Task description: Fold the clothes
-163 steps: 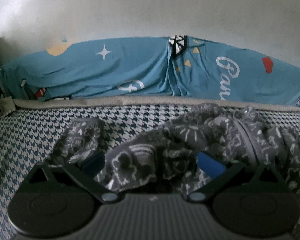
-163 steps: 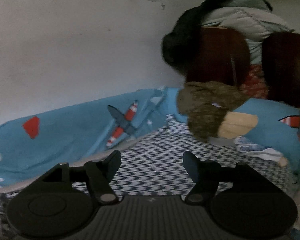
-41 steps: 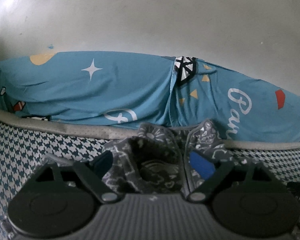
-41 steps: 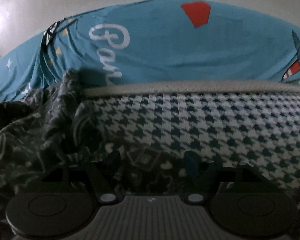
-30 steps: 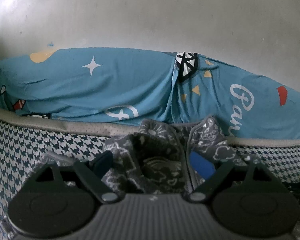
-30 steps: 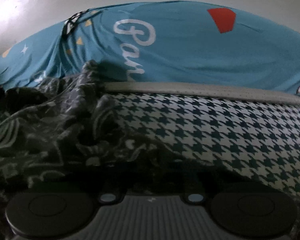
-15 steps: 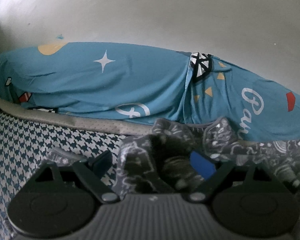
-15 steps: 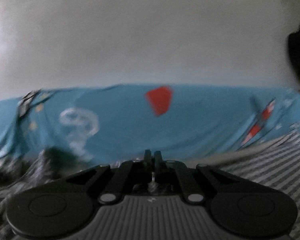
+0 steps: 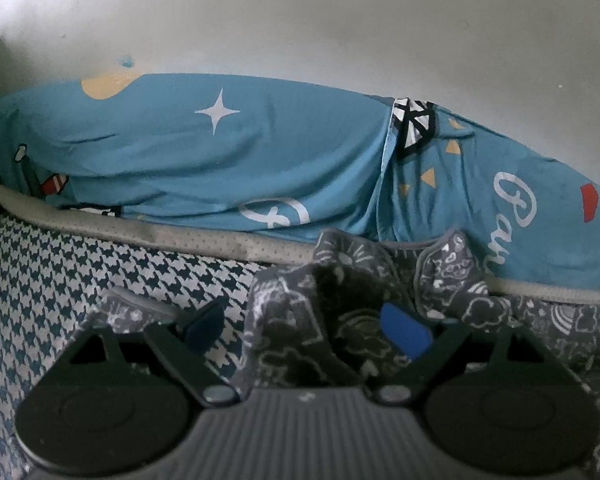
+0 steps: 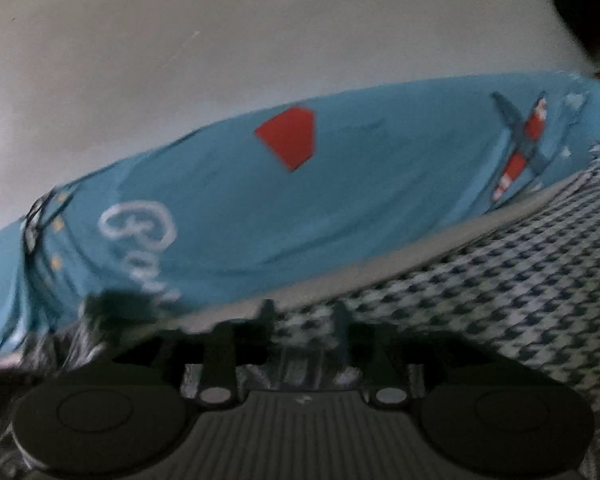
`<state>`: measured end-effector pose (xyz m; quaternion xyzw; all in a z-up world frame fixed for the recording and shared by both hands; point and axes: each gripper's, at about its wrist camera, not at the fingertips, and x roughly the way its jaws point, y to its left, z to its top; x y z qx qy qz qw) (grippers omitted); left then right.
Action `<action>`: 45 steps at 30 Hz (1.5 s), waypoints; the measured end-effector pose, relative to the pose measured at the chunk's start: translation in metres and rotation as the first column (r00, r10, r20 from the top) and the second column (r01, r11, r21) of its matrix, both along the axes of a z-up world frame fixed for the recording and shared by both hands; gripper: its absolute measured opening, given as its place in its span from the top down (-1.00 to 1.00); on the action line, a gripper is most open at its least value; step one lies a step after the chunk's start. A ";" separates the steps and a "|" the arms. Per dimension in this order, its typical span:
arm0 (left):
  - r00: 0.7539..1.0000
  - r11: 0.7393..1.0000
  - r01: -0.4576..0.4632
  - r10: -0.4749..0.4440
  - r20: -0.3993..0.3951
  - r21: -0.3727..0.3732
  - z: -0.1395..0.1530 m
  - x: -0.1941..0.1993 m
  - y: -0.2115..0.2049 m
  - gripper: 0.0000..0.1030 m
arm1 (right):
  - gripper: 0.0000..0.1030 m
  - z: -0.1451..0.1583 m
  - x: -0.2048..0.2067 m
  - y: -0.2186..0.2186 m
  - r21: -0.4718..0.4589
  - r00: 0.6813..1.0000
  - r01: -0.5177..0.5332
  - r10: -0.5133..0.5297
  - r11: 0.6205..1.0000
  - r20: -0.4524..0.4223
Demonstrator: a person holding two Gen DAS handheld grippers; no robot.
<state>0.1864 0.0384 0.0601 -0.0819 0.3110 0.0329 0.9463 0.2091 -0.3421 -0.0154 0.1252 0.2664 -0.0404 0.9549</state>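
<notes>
Left wrist view: left gripper (image 9: pixel 306 330) spread wide over crumpled grey white-patterned garment (image 9: pixel 340 320), gripping nothing, on blue-and-white houndstooth mattress (image 9: pixel 80 272) beside blue cartoon-print bedding (image 9: pixel 220 152). Right wrist view, blurred: right gripper (image 10: pixel 304 320) opening, garment (image 10: pixel 80 340) heaped at left, fingers closing on nothing.

Left wrist view: looks forward and downward from low over the bed (image 9: pixel 60 272), close to the grey patterned garment (image 9: pixel 300 320), facing the blue printed quilt (image 9: pixel 220 168) and the pale wall (image 9: pixel 300 20) behind it. Right wrist view: same low position and heading, frame tilted and blurred. Both views share the quilt's white lettering (image 9: pixel 516 216) (image 10: pixel 140 232), the red patch (image 9: pixel 589 202) (image 10: pixel 290 136), the bed's grey edging and the wall.
</notes>
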 end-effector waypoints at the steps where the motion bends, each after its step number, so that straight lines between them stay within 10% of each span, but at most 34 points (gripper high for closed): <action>1: 1.000 1.000 0.002 -0.002 0.001 0.001 0.000 0.000 0.000 -0.74 | 0.19 -0.001 -0.002 0.001 0.006 1.000 -0.011 0.011 1.000 0.003; 7: 1.000 1.000 0.003 -0.003 0.006 0.002 0.002 -0.001 -0.001 -0.74 | -0.45 0.003 -0.013 -0.001 0.047 0.996 -0.058 0.055 0.997 0.067; 21: 1.000 1.000 0.014 -0.015 0.014 0.024 0.003 -0.004 -0.007 -0.74 | -0.45 -0.018 -0.012 0.042 0.055 0.971 -0.213 0.218 0.975 -0.096; 23: 1.000 1.000 0.014 -0.014 0.012 0.025 0.002 -0.004 -0.007 -0.74 | -0.38 -0.025 -0.007 0.045 0.056 0.974 -0.190 0.195 0.980 -0.112; 28: 1.000 1.000 0.009 -0.009 0.004 0.022 0.001 -0.001 -0.004 -0.74 | 0.76 -0.044 0.003 0.045 0.076 0.977 -0.143 0.153 0.987 -0.150; 37: 1.000 1.000 -0.021 0.021 0.001 0.002 0.005 0.002 0.011 -0.74 | 0.86 -0.013 -0.004 0.043 -0.099 0.995 0.025 -0.016 0.995 0.096; 45: 0.999 0.999 -0.039 0.039 -0.019 -0.010 0.009 0.003 0.020 -0.74 | 0.70 -0.037 0.015 0.017 -0.042 0.990 0.124 -0.127 0.991 -0.067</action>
